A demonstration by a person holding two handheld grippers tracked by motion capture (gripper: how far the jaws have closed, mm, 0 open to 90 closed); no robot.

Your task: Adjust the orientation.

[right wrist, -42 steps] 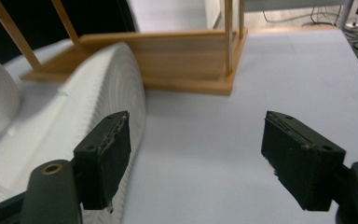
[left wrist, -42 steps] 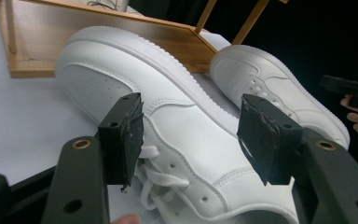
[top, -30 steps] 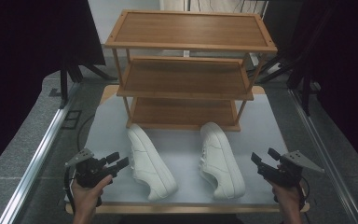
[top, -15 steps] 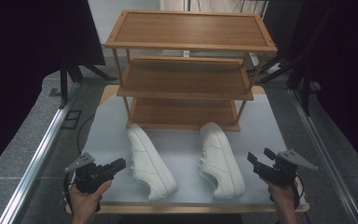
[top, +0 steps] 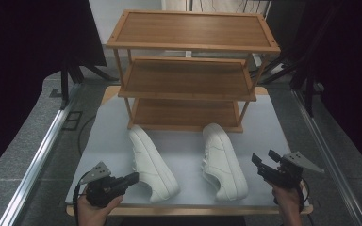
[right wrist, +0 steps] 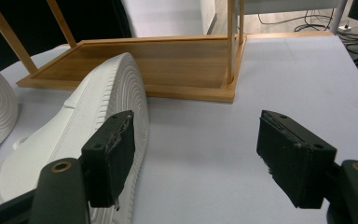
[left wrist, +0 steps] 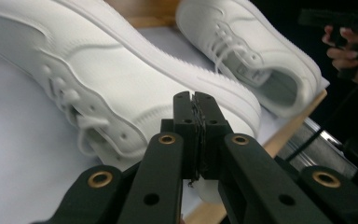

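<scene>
Your left claw (top: 133,178) has its jaws pressed flat together with nothing between them; they have just been closing. Its tips point at the heel end of the left white leather low-top sneaker (top: 152,162), which lies just ahead of them on the pale grey surface (top: 188,143). In the left gripper view the joined pads (left wrist: 195,112) sit right in front of that sneaker's (left wrist: 102,79) side wall; whether they touch it you cannot tell.

Your right claw (top: 264,162) stands wide open and holds nothing. The right white leather low-top sneaker (top: 223,161) lies just to its left, close but apart. In the right gripper view that sneaker (right wrist: 98,135) runs past the left pad (right wrist: 114,154), sole edge toward the open gap, while the right pad (right wrist: 293,156) hangs over bare surface (right wrist: 242,140).

Beyond both claws, past the sneakers' toes, stands the three-tier brown wooden shoe rack (top: 188,70), its lowest shelf (right wrist: 144,67) resting on the surface.
</scene>
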